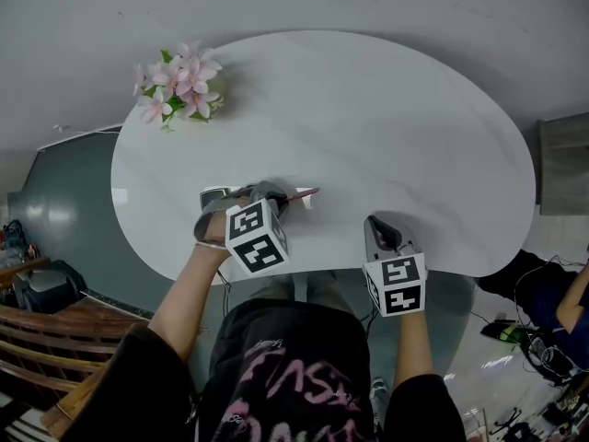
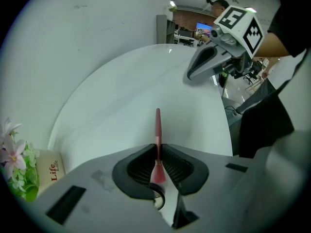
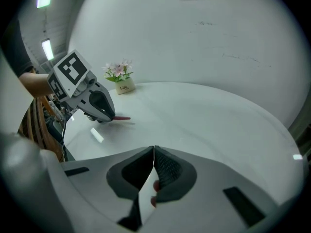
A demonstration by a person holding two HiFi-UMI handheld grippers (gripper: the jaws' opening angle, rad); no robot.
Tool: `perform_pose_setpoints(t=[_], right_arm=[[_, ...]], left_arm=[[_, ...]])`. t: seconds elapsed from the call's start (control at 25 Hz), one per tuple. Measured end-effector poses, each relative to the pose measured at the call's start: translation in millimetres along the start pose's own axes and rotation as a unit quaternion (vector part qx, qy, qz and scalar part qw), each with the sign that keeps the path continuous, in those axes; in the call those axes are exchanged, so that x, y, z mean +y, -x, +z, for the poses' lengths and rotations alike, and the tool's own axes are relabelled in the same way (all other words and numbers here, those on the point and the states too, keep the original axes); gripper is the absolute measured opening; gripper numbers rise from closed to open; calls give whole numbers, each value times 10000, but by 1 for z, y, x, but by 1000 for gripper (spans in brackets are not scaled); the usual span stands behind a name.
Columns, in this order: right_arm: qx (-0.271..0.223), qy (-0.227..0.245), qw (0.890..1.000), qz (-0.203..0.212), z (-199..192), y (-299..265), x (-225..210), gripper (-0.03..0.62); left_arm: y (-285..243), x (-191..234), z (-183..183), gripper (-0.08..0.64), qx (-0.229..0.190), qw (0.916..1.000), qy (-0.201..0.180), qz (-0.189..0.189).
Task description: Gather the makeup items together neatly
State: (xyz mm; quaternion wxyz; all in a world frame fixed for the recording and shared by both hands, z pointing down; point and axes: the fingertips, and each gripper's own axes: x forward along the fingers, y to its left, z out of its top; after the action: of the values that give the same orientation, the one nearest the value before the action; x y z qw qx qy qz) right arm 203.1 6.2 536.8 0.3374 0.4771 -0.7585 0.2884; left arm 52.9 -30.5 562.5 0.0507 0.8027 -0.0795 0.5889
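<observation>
As things stand: the left claw (image 2: 158, 147) is pinched nearly closed on a pink makeup brush (image 2: 157, 125), near the front edge of the surface (image 1: 368, 109).
Brush axis: in line with the jaws; the handle juts out past the tips, toward the right claw (image 3: 153, 152).
Right claw: jaws pressed together, nothing between them, well apart from the brush.
Nearer hand: left, holding it.

Office workroom: lit monitor (image 2: 204, 29), floor cables (image 1: 532, 295) beyond white table (image 1: 368, 109).
</observation>
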Motion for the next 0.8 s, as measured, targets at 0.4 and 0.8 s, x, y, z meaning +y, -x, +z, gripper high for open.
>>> perform_pose_setpoints(t=[0.4, 0.8], right_arm=[[64, 161, 9998, 92, 7, -11, 19, 64], [110, 152, 9998, 89, 8, -14, 15, 63]], left_arm=[[-9, -1, -14, 48, 147, 9983, -554, -38], [-15, -4, -14, 48, 319, 9959, -838, -153]])
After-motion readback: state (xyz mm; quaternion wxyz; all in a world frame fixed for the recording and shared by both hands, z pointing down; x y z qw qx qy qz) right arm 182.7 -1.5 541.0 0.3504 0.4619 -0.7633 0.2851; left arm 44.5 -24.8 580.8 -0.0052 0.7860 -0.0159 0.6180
